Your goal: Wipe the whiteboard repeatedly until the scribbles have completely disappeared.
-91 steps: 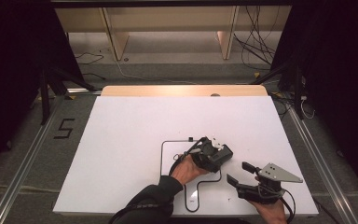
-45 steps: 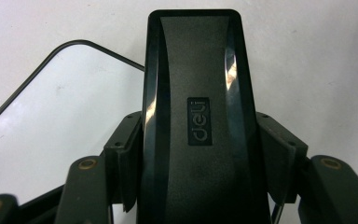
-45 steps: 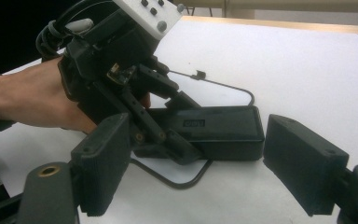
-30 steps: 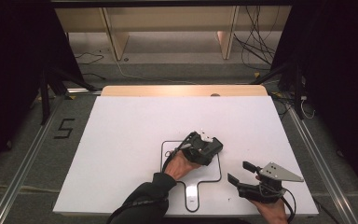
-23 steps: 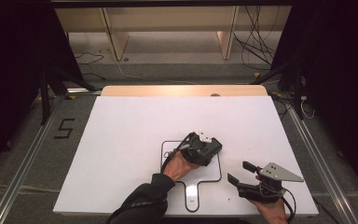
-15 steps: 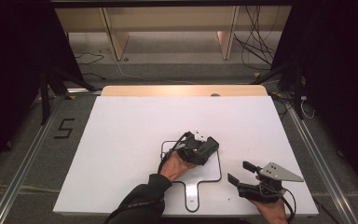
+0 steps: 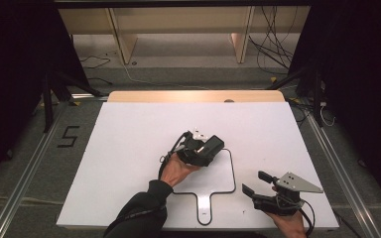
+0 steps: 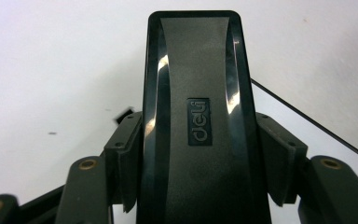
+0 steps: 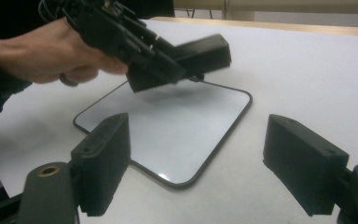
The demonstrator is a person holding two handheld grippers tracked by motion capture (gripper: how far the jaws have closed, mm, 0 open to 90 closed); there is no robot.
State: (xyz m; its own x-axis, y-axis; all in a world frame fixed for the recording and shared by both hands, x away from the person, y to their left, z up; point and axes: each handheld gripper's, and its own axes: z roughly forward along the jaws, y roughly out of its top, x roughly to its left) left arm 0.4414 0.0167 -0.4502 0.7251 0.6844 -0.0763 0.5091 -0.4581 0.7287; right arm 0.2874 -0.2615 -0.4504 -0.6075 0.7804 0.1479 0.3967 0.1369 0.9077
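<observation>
My left gripper [image 7: 213, 145] has its jaws clamped tight on a black eraser block [image 8: 196, 116], pads pressing both long sides; "deli" logo faces the left gripper cam. In the high view the eraser sits lifted over the top-left part of the small whiteboard [image 7: 223, 173], not touching it as far as I can tell; the right gripper view shows it tilted, w/ a blurry shadow on the board beneath. Board is a white paddle w/ black rim & short handle, lying flat on the white table [image 7: 129, 129], near edge. Right gripper [image 7: 258, 183] rests low at the table's near right corner, jaws wide apart, nothing btwn them, just beside the board's right edge.
</observation>
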